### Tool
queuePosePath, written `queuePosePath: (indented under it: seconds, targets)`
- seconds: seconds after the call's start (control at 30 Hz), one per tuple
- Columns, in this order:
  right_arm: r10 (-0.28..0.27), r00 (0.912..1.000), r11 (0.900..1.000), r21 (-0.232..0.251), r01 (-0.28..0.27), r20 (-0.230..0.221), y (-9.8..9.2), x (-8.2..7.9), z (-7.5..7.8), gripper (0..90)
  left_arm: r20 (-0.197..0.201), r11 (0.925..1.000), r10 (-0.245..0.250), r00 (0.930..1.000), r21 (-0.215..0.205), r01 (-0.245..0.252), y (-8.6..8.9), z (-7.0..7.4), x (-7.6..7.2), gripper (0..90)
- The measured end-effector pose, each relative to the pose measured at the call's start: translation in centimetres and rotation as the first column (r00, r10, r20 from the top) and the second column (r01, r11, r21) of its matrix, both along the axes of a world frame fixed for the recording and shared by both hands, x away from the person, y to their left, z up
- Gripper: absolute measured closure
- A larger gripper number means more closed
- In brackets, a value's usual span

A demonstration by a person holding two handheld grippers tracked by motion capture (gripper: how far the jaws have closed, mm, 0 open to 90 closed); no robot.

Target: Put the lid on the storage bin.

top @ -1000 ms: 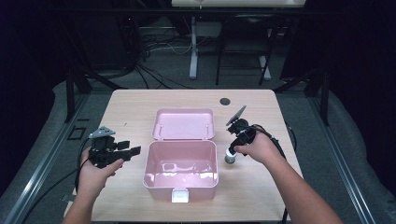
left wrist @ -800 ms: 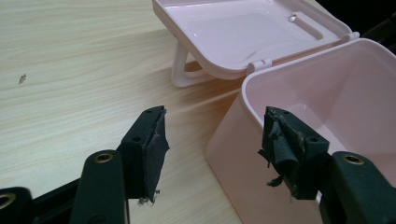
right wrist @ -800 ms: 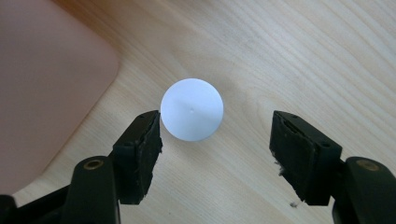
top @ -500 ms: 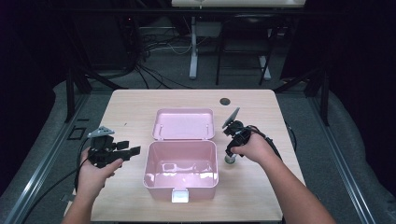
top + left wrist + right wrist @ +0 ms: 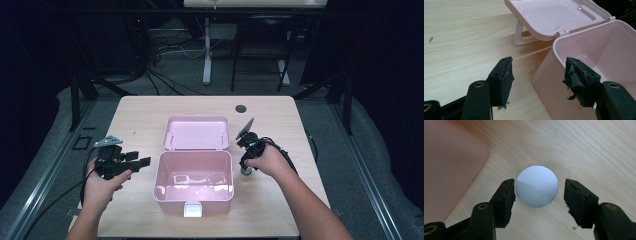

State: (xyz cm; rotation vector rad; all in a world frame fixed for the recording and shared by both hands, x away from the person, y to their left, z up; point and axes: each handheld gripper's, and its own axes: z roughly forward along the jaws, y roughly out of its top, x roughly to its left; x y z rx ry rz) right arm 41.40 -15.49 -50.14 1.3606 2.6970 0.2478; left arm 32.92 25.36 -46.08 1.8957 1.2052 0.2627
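A plain white round cap [image 5: 537, 186] shows between the black rubber pads [image 5: 507, 195] of the right gripper [image 5: 537, 195]; a glossy pale pink plastic box [image 5: 194, 177], unpatterned, lies beside the left gripper's [image 5: 537, 80] frayed black pads [image 5: 505, 80], on a light, straight-grained wooden table [image 5: 145, 107].

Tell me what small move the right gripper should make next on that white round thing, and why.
Probably close the jaws. The right gripper has just been narrowing around the white round object on the table; one pad looks close to it, the other has a gap, so it isn't gripped yet.
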Motion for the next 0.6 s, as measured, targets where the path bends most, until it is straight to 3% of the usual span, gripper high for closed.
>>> queuePosePath:
  seconds: [0.13,0.2,0.43,0.47,0.5,0.6]
  targets:
    - [-0.008,1.0,1.0,0.006,0.008,0.001,0.1,0.1,-0.3,42.7,-0.003,1.0,-0.001,1.0,0.003,0.001,0.0,0.0,0.0,39.9]
    - [-0.002,0.9999,1.0,-0.016,0.002,-0.016,0.1,0.2,-0.2,42.9,-0.003,1.0,0.001,1.0,0.003,-0.001,0.0,-0.1,0.1,39.9]
    - [0.001,0.9998,1.0,-0.02,-0.001,-0.019,0.5,0.4,-0.9,46.2,-0.007,1.0,0.003,1.0,0.0,-0.003,0.1,-0.1,0.1,39.9]
    - [-0.003,0.9992,1.0,-0.031,0.002,-0.04,0.6,0.4,-0.7,46.8,-0.007,1.0,0.003,1.0,0.001,-0.003,0.1,-0.1,0.1,39.9]
    - [-0.005,0.9997,1.0,-0.02,0.005,-0.023,0.6,0.4,-0.9,47.5,-0.008,1.0,0.004,1.0,0.001,-0.004,0.1,-0.1,0.1,39.9]
    - [0.005,0.9992,0.999,-0.042,-0.007,-0.039,0.7,0.4,-1.0,49.0,-0.005,1.0,0.007,1.0,0.0,-0.007,0.1,-0.1,0.1,39.9]
